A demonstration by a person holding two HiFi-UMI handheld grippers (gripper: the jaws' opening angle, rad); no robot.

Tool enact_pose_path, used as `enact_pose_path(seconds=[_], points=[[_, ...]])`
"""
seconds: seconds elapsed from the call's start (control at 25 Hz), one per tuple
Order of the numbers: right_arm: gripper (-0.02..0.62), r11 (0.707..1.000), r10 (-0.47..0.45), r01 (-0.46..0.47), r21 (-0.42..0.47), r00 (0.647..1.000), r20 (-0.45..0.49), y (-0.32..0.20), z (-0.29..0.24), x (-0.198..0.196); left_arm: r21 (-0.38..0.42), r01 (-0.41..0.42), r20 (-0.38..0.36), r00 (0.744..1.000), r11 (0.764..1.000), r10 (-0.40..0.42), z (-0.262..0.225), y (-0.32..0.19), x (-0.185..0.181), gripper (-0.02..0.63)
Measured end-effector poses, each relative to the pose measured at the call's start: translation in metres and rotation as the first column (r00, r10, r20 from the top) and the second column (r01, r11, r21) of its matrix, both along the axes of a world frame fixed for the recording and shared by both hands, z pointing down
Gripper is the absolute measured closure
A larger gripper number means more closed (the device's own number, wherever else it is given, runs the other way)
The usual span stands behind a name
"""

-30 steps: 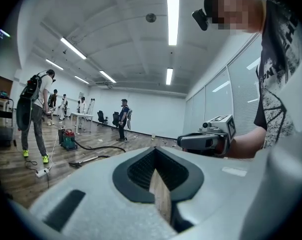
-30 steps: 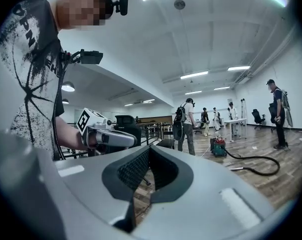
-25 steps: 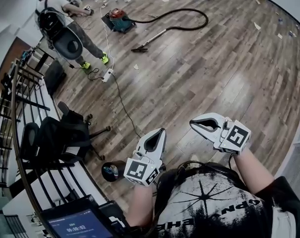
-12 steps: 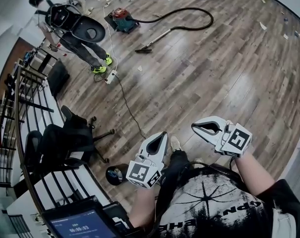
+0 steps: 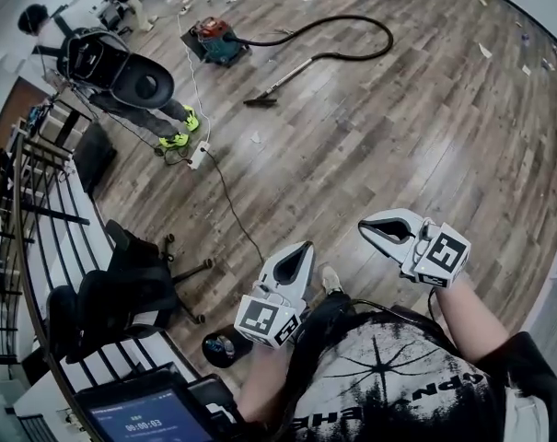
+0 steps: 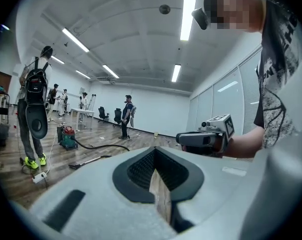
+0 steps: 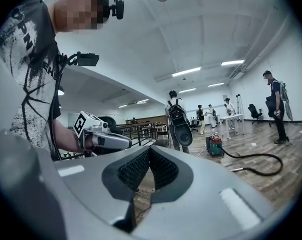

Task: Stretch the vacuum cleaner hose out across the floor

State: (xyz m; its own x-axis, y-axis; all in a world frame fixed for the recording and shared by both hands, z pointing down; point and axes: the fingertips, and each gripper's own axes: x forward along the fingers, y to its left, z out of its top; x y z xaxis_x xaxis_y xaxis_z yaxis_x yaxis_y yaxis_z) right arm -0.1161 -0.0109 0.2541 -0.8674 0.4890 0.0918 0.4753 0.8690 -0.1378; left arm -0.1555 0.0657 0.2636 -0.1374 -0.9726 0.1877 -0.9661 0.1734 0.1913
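Steps further along the wooden plank floor than before, forearms out, white left gripper and white right gripper level, jaws closed empty, well apart from the looped black vacuum hose.

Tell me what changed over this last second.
The wearer has walked forward: the office chair and power strip slid down the head view, and a shoe shows between the left claw and right claw. The nearest bystander shifted left. Nothing was grasped; both claws stay shut and empty. The hose and vacuum cleaner lie as before.
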Motion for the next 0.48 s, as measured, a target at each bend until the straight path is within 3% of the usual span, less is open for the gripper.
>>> enact_pose_path(seconds=[0.24,0.48], points=[[0.589,1.0,0.024,-0.024,0.008,1.0,0.0,-0.007,-0.004,-0.094,-0.009,-0.053,0.006,0.999,0.999,0.053,-0.003,-0.011,-0.089,0.606],[0.589,0.998,0.065,-0.065,0.024,0.998,-0.004,-0.019,0.0,-0.156,-0.004,-0.097,0.022,0.995,0.995,0.097,-0.002,-0.023,-0.152,0.606]])
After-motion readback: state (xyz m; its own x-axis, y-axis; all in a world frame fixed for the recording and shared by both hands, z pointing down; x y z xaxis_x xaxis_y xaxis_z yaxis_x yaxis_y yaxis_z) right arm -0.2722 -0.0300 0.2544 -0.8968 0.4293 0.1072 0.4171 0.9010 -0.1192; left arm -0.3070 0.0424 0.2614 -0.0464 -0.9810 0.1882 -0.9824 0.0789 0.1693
